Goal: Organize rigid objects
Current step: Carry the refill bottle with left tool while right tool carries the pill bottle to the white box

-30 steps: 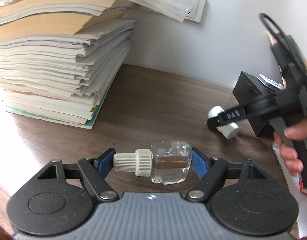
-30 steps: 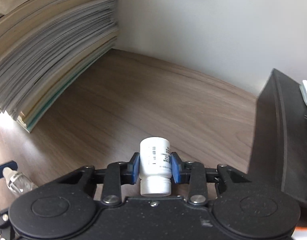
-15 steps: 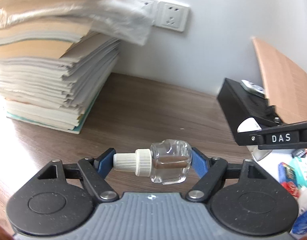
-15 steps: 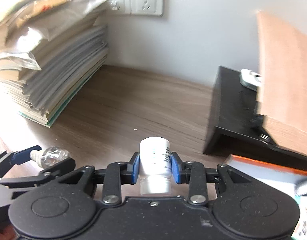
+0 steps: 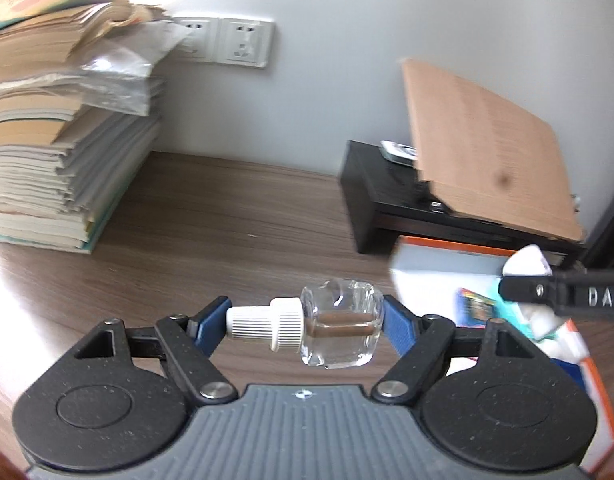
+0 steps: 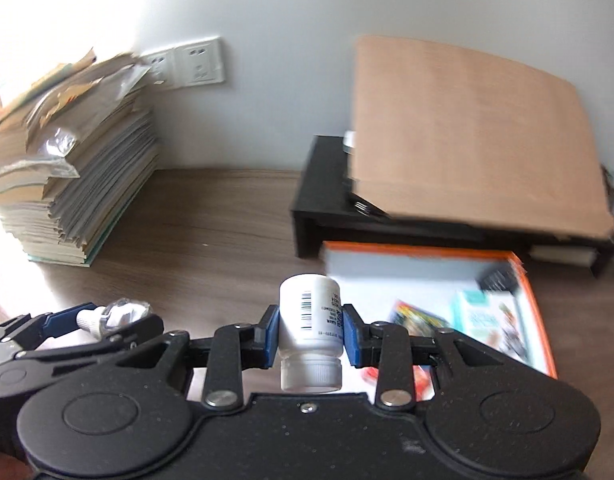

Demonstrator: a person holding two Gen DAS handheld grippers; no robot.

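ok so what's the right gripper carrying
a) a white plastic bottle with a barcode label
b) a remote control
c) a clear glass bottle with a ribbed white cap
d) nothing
a: the right gripper has its blue pads pressed on either side of a white plastic bottle with a barcode label, cap towards the camera; the clear glass bottle is in the left gripper instead.

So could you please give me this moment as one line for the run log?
left tool: shut on clear glass bottle, sideways | right tool: shut on white pill bottle, cap toward camera | orange-rimmed box: ahead, holds packets
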